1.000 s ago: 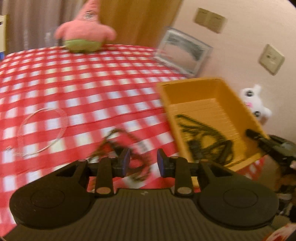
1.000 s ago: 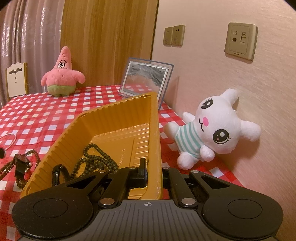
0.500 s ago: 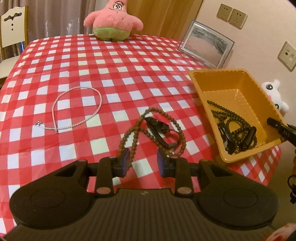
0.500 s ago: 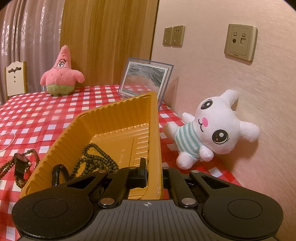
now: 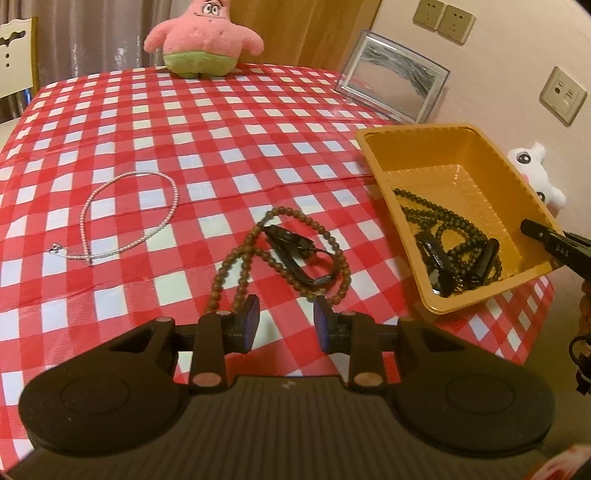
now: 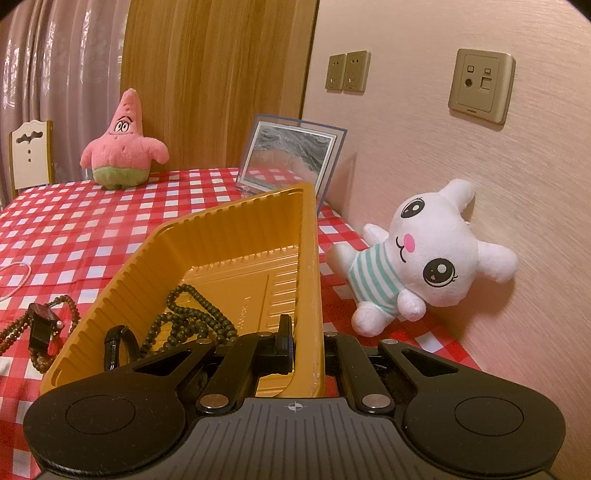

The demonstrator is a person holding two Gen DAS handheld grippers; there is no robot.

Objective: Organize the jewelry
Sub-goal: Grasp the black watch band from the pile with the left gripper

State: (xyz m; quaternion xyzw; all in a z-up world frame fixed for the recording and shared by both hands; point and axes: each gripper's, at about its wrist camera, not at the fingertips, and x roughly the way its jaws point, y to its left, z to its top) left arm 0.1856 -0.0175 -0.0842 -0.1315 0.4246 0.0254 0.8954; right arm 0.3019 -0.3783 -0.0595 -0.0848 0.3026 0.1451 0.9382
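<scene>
Brown bead necklace on the checked table, beside the yellow tray.
Left tongs, spread and empty, now sit nearer the beads than a second ago; right tongs remain clamped on the tray wall.

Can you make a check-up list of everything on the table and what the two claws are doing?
Surface: red checked tablecloth, flat.
Job's things: yellow tray holding dark beads; brown bead necklace with black watch on it, pearl necklace on the cloth.
Clutter: pink star plush, white bunny plush, picture frame.
Claws: left claw open, empty, near brown beads; right claw clamps the tray's wall.
Cables: nothing seen.
Surroundings: wall sockets, chair, curtain.
</scene>
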